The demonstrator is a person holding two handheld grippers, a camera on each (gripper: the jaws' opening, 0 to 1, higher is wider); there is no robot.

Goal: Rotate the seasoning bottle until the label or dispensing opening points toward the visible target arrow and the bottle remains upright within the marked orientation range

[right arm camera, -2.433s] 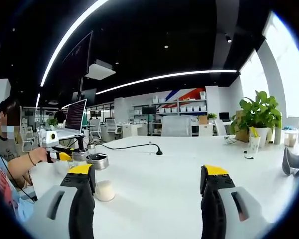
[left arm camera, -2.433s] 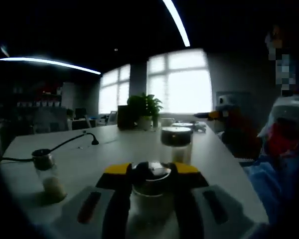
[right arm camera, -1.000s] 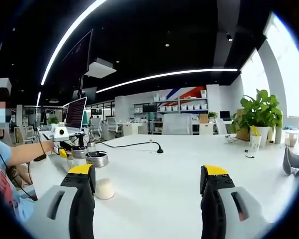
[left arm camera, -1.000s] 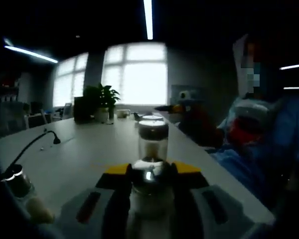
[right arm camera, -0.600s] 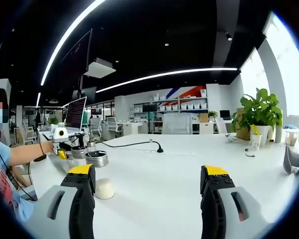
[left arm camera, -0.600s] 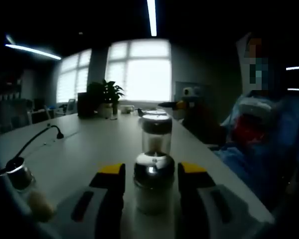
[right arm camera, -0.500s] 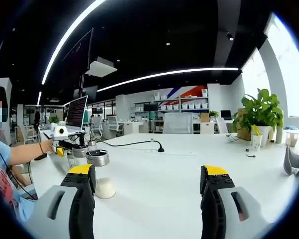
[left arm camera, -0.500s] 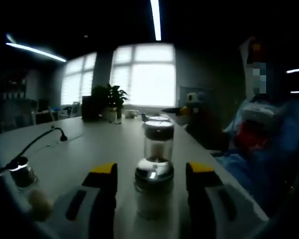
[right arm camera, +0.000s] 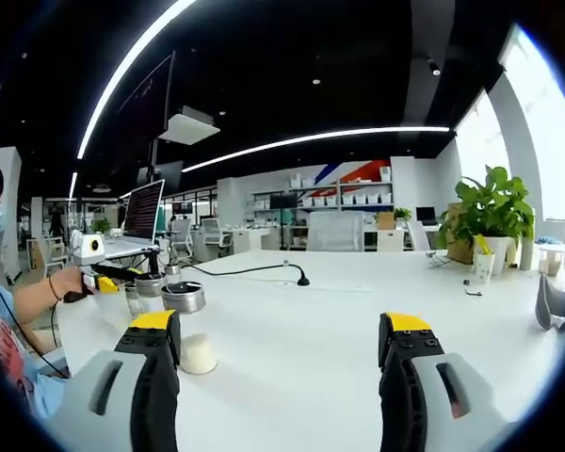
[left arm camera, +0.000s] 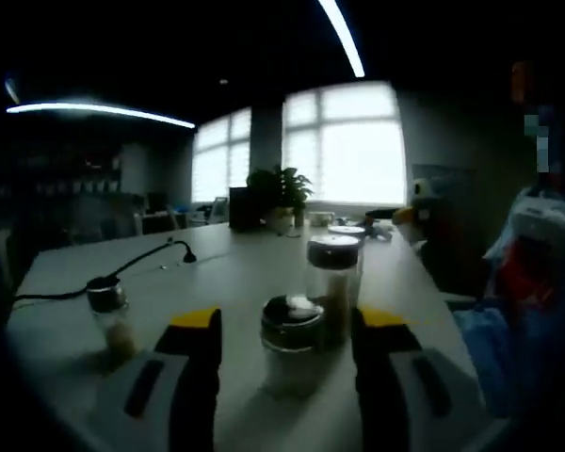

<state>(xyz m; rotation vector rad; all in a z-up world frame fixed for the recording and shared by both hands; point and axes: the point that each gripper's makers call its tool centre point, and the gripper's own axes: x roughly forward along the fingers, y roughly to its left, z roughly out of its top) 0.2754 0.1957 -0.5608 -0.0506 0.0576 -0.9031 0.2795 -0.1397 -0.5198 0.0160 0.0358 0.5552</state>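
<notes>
the left hand-held gripper (left arm camera: 284, 363) stands with its two yellow-tipped black jaws spread apart, and a short clear glass seasoning bottle with a chrome lid (left arm camera: 292, 344) sits upright on the long white table (left arm camera: 217, 282) in the gap between them, touched by neither jaw. just behind it, toward the far window end of the table, stands a taller clear jar with a dark metal cap (left arm camera: 332, 282), also upright. off to the left, near the table's left edge, a small glass shaker with pale contents and a silver top (left arm camera: 111, 315) stands well apart from the other two. a black gooseneck microphone with its cable (left arm camera: 155, 254) lies across the left part of the table, and a green potted plant (left arm camera: 278, 193) sits at the far end before the bright windows (the whole left gripper view is dim, so no label or arrow can be made out).

in the right gripper view the right hand-held gripper (right arm camera: 282, 367) hangs over the bare table with its jaws wide apart, gripping nothing. a squat white cylinder (right arm camera: 199, 357) stands on the table just beside its left jaw. toward the table's left edge the left hand-held gripper shows again, held in a person's hand (right arm camera: 64, 282), with the shiny-lidded bottles in front of it. a leafy plant in a white pot (right arm camera: 490, 226) stands near the table's right edge.
</notes>
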